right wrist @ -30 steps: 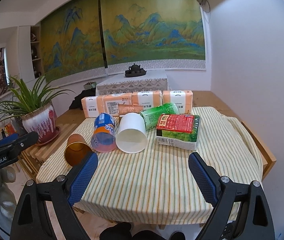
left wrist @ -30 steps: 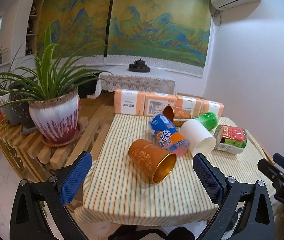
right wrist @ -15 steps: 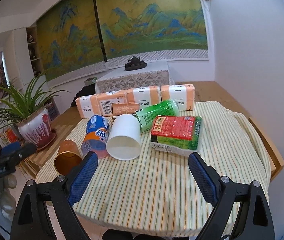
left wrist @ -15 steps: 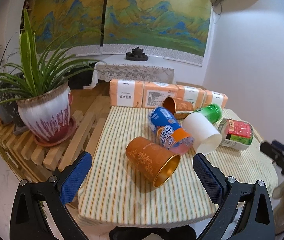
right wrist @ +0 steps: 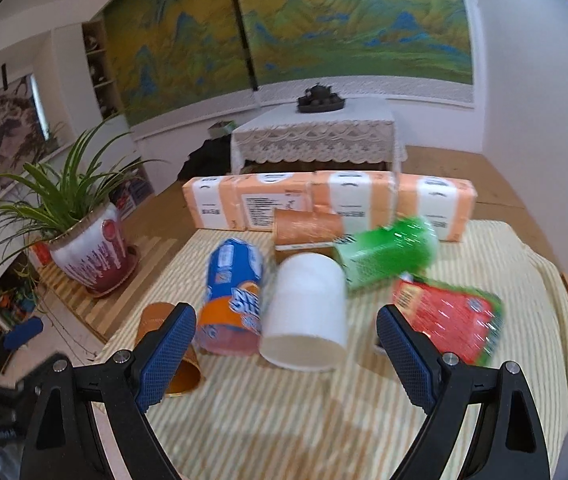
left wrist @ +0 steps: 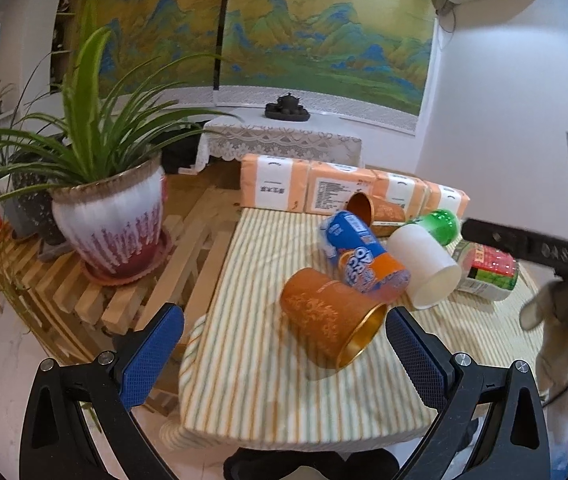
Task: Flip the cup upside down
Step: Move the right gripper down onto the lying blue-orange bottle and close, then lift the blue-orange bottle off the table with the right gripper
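An orange cup with a gold inside lies on its side at the near left of the striped tablecloth, mouth toward me. My left gripper is open just short of it, touching nothing. A white paper cup also lies on its side, and my right gripper hangs open in front of its mouth, holding nothing. In the right wrist view the orange cup is partly hidden behind the left finger. A second orange cup lies further back.
A blue-orange biscuit packet, a green packet and a red-green packet crowd round the cups. Orange tissue packs line the far edge. A potted plant stands on a slatted bench to the left.
Both grippers have come closer to the table, the left toward the orange cup and the right toward the white cup. The right view is blurred by motion. Nothing on the table has moved.
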{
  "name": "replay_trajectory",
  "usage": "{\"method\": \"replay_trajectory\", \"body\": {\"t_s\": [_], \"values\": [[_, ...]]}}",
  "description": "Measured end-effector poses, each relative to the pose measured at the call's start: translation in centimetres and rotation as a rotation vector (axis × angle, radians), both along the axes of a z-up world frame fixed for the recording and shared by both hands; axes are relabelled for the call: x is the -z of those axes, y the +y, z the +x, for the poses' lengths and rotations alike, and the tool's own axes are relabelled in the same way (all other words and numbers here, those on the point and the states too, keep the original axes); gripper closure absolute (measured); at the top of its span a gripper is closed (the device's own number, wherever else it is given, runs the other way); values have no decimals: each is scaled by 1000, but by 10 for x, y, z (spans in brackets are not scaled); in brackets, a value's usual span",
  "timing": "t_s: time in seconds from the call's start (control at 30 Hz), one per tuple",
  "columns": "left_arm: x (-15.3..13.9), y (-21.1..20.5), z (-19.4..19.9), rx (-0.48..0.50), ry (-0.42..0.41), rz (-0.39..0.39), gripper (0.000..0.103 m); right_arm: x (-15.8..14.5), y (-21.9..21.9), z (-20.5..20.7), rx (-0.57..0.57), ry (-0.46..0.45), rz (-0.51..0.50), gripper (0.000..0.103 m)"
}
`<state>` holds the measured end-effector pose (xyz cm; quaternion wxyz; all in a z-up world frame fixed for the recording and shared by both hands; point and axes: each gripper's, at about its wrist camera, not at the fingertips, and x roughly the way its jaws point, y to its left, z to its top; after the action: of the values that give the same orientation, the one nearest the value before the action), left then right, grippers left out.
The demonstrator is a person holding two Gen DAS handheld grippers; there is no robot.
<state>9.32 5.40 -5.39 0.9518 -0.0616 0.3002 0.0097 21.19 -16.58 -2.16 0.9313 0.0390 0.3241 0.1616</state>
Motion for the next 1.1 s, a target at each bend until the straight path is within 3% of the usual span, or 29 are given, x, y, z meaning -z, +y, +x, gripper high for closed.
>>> {"method": "replay_trajectory", "body": {"t_s": [0.27,0.37,0.7,1.1], "values": [[4,22,-8,-37,-3,-13,1,6,47,57,-118,131,-41,14],[6,31,-10,-54,-3,-24,1,11,62,82,-152,215,-51,25],[13,60,-10,-95,2,-65,1,43,113,121,-198,392,-206,26],[13,71,-13,-118,-6,-83,1,60,126,131,-169,441,-311,43]]}}
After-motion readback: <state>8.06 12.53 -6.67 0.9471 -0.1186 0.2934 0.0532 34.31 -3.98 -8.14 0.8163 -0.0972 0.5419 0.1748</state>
